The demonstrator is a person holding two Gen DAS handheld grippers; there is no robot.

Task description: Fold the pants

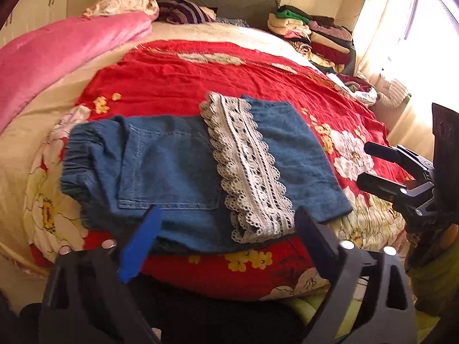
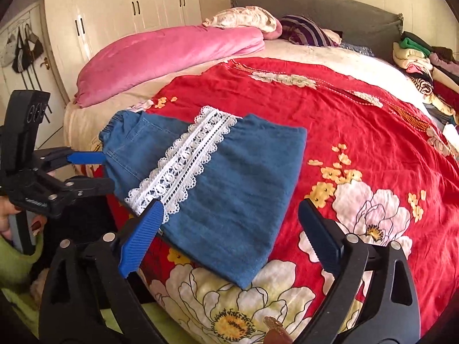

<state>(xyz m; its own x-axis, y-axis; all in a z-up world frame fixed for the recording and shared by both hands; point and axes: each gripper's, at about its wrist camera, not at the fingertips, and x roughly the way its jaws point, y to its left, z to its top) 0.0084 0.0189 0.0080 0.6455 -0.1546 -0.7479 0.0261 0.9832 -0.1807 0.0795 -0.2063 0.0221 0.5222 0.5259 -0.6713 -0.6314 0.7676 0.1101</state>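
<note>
Blue denim pants with a white lace band lie folded on the red flowered bedspread, near the bed's front edge. They also show in the right wrist view, lace band across them. My left gripper is open and empty, just in front of the pants' near edge; it also shows in the right wrist view, at the waistband end. My right gripper is open and empty above the pants' near corner; it shows at the right in the left wrist view.
A pink quilt lies along the bed's left side. Pillows and a grey headboard are at the back. A pile of folded clothes sits at the far right. White wardrobes stand to the left; a curtained window is at the right.
</note>
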